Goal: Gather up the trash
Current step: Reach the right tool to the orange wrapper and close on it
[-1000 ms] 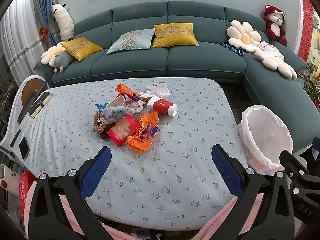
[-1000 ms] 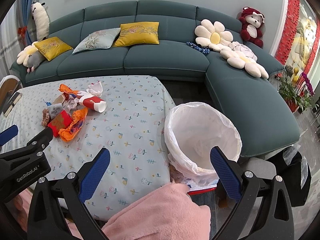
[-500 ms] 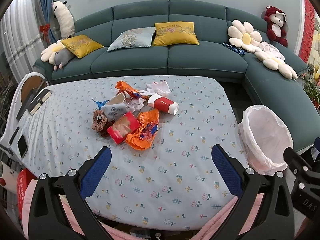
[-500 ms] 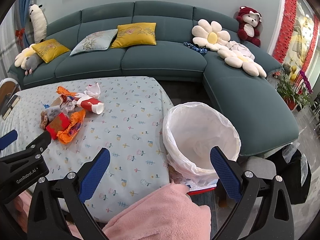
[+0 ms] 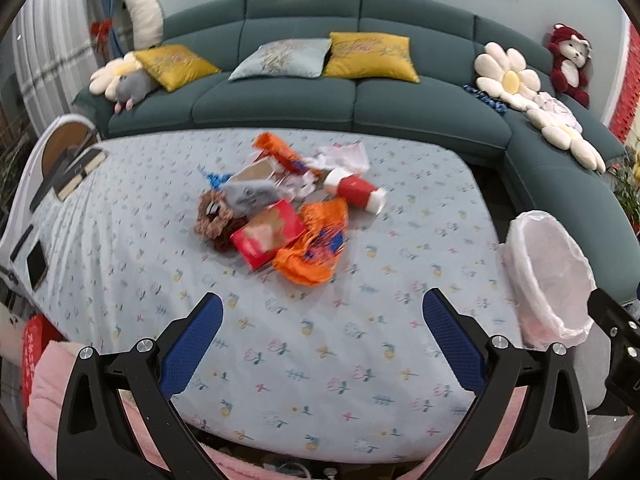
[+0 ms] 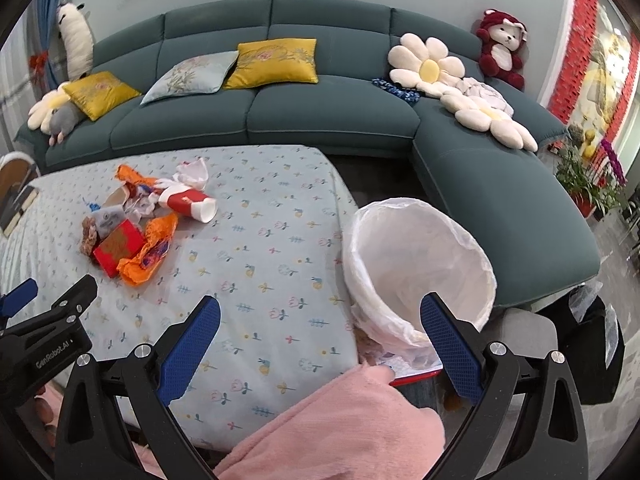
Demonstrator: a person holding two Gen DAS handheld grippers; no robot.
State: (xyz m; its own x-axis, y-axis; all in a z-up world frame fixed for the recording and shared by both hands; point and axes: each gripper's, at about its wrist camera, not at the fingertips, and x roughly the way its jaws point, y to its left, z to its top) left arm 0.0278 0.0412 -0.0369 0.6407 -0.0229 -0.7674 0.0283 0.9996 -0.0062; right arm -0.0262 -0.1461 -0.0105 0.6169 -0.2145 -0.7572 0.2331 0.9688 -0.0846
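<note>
A heap of trash lies mid-table: a red paper cup [image 5: 355, 191] [image 6: 188, 202] on its side, a red packet [image 5: 267, 234] [image 6: 117, 247], an orange wrapper [image 5: 316, 250] [image 6: 149, 253], a second orange wrapper [image 5: 278, 148], a grey pouch [image 5: 250, 196], a brown scrunchie [image 5: 212, 216] and white tissue [image 5: 346, 155]. A white-lined bin [image 5: 548, 276] [image 6: 420, 276] stands off the table's right edge. My left gripper [image 5: 322, 344] is open and empty, short of the heap. My right gripper [image 6: 320, 344] is open and empty over the table's near right corner, beside the bin.
The table [image 5: 120, 240] wears a pale blue floral cloth. Books [image 5: 76, 172] and a phone [image 5: 36, 262] lie at its left edge. A teal corner sofa [image 5: 304, 96] with cushions and plush toys wraps the back and right. Pink sleeves [image 6: 340, 420] show below both grippers.
The left gripper has moved forward and slightly left, so the heap looks closer. The right gripper has barely shifted. Both stay open.
</note>
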